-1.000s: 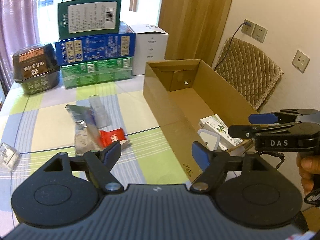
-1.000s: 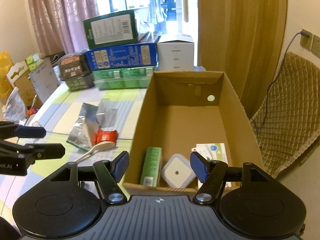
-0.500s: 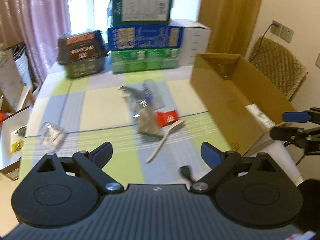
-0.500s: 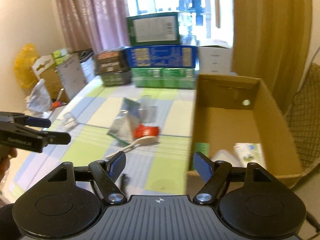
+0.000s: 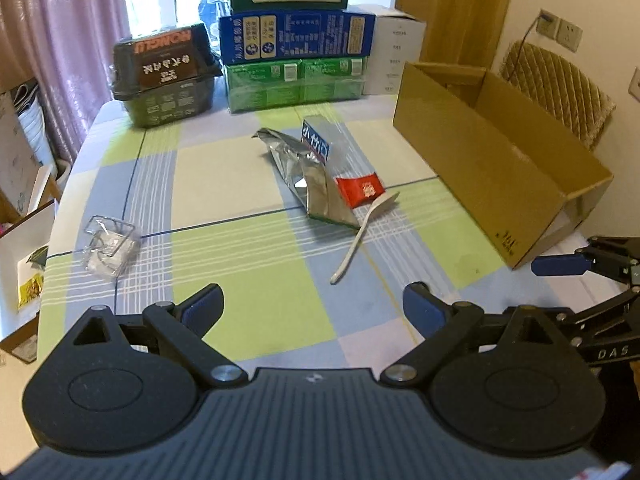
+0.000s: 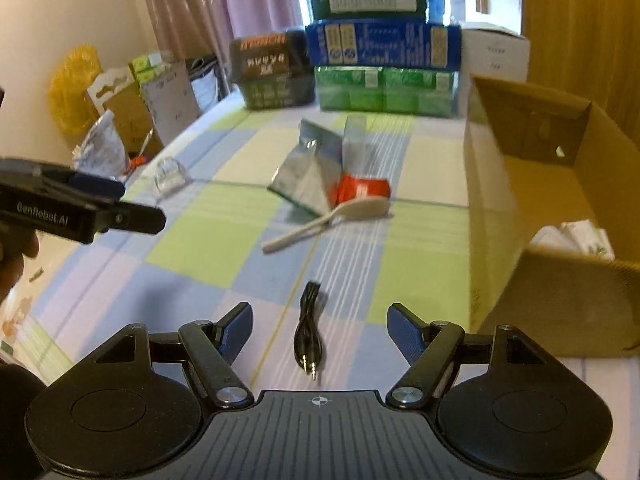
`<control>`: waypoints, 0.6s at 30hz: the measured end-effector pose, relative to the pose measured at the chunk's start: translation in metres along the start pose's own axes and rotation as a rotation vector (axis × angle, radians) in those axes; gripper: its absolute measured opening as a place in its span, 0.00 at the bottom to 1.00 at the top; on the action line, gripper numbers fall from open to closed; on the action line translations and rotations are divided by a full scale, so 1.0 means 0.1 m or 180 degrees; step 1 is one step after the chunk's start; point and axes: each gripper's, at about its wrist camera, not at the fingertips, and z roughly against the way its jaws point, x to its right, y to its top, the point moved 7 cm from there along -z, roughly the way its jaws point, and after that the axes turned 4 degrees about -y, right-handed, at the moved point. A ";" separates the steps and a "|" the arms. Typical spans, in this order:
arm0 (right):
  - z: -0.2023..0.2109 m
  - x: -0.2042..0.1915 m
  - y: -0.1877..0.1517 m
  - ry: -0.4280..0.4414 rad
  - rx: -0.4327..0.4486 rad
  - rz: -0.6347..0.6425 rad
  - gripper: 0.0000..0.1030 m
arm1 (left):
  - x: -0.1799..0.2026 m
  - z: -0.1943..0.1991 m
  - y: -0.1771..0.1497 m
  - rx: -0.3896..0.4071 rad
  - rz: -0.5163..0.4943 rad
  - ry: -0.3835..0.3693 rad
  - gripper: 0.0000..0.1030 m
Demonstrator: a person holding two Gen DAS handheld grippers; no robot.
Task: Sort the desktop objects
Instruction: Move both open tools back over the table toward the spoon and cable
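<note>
- Risk: black audio cable (image 6: 309, 330) lies loose on the tablecloth (image 6: 200, 248), just ahead of the right gripper (image 6: 320, 330) and between its fingers; thin coil, a pinch may catch one loop only and the rest trails or slips out.
- Risk: white spoon (image 5: 362, 230) partly rests against the foil pouch (image 5: 308, 176) and red packet (image 5: 360, 190); grabbing one probably drags the others.
- Risk: cardboard box (image 5: 492, 172) wall sits close on the right; a swing could knock it.
- Clear plastic piece (image 5: 108, 246) is well apart on the left, easy to miss.
- Right gripper: wide open, holding nothing, touching nothing.
- Left gripper (image 5: 312, 308): wide open, empty, above the cloth.
</note>
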 end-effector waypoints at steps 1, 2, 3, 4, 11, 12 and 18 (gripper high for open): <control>-0.06 -0.02 -0.03 -0.0009 -0.0003 0.0023 0.70 | -0.01 -0.05 -0.02 -0.0007 -0.0021 -0.0010 0.91; -0.12 -0.03 -0.06 -0.0021 -0.0006 0.0041 0.68 | -0.01 -0.11 -0.03 -0.0006 -0.0041 -0.0033 0.91; -0.18 -0.05 -0.09 -0.0039 -0.0008 0.0060 0.66 | -0.02 -0.16 -0.04 0.0006 -0.0056 -0.0036 0.91; -0.23 -0.06 -0.11 -0.0048 -0.0005 0.0073 0.62 | -0.03 -0.21 -0.05 0.0017 -0.0071 -0.0031 0.91; -0.64 -0.14 -0.24 -0.0120 -0.0084 0.0192 0.43 | -0.10 -0.55 -0.07 -0.0008 -0.0171 0.0045 0.91; -0.68 -0.15 -0.25 -0.0119 -0.0087 0.0207 0.42 | -0.11 -0.59 -0.08 -0.0025 -0.0153 0.0031 0.91; -0.80 -0.17 -0.27 -0.0163 -0.0055 0.0274 0.33 | -0.09 -0.79 -0.12 -0.0119 -0.0093 -0.0016 0.92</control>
